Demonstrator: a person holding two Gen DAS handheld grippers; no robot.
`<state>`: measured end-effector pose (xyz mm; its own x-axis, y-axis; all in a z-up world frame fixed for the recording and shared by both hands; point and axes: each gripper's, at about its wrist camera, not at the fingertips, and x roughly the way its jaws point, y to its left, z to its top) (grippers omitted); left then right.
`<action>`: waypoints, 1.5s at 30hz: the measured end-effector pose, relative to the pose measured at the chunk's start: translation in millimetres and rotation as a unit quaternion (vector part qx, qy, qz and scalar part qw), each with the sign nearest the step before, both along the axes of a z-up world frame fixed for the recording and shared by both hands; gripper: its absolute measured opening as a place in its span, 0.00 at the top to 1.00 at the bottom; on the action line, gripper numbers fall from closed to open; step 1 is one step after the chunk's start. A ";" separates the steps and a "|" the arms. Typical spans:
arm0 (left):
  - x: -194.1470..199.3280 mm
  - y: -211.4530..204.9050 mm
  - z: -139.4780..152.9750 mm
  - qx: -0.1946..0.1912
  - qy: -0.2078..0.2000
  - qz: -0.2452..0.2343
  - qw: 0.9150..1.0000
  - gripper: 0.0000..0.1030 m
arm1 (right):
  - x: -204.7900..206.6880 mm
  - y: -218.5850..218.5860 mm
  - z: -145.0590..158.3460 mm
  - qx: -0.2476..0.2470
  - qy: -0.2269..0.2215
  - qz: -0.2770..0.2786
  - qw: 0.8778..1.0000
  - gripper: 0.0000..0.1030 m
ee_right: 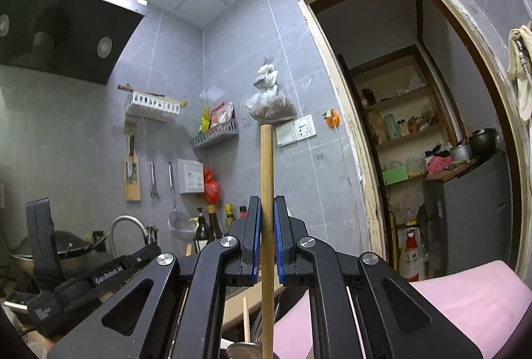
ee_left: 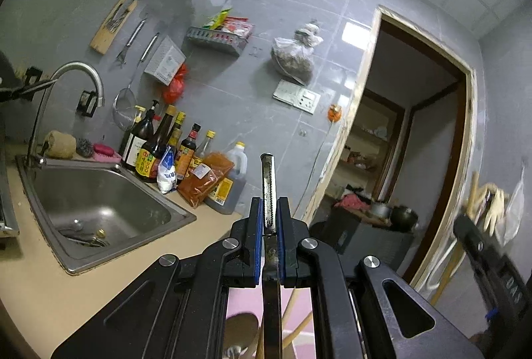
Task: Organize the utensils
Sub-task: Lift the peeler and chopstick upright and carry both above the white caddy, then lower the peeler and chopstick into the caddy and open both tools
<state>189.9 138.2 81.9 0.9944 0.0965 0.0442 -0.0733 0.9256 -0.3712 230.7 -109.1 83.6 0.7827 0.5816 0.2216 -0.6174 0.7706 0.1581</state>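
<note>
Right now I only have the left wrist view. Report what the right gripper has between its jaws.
Observer: The right gripper is shut on a wooden handle that stands upright and rises past the jaws.
Operator: My left gripper clamps a metal handle. Say what sits beside the wooden one.
Observer: A shorter wooden stick shows just left of it, below the jaws.
Operator: Describe the far left of the room.
Observer: A black range hood hangs at upper left, with a dark wok under it.
</note>
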 end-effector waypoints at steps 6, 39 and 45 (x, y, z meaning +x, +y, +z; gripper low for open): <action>5.6 -20.0 -12.3 0.044 0.010 -0.010 0.999 0.95 | 2.4 3.7 -6.6 -0.009 0.009 0.002 1.000 0.95; -7.1 -32.9 -16.1 0.059 0.049 -0.064 0.995 0.63 | -11.1 2.6 -7.4 -0.038 0.013 -0.033 0.999 0.52; -11.2 -33.2 -13.8 0.062 0.068 -0.078 0.993 0.54 | -24.0 -5.2 -13.0 -0.054 0.022 -0.048 0.997 0.29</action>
